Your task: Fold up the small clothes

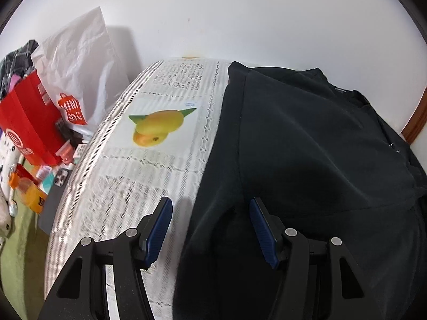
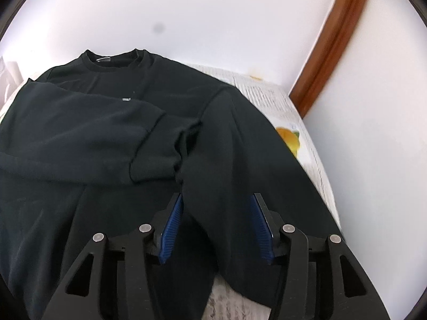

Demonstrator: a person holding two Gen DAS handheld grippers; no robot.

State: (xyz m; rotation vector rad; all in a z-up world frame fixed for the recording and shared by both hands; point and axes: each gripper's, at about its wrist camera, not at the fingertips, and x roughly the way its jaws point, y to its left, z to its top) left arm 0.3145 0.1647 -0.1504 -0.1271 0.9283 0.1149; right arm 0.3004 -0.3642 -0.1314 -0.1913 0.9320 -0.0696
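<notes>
**Right wrist view: both grippers spread over a black sweatshirt**

Right wrist view shows the right gripper with its two blue-padded fingers set wide apart, holding nothing. Between them runs a sleeve of a black sweatshirt, lying down toward the camera. The other sleeve is folded across the chest. The neckline sits at the far side, toward a white wall.

Left wrist view shows the left gripper, also spread apart and empty. One finger hangs over the white patterned table cover, the other over the garment's side edge. A mango picture is printed on the cover just beside the cloth. A red bag and clutter lie well apart, off the table.

The cloth looks soft, thick and limp, likely light but floppy. It should sag and drape when lifted. A pinch near a seam, cuff or hem would probably hold best, catching all layers together.
</notes>
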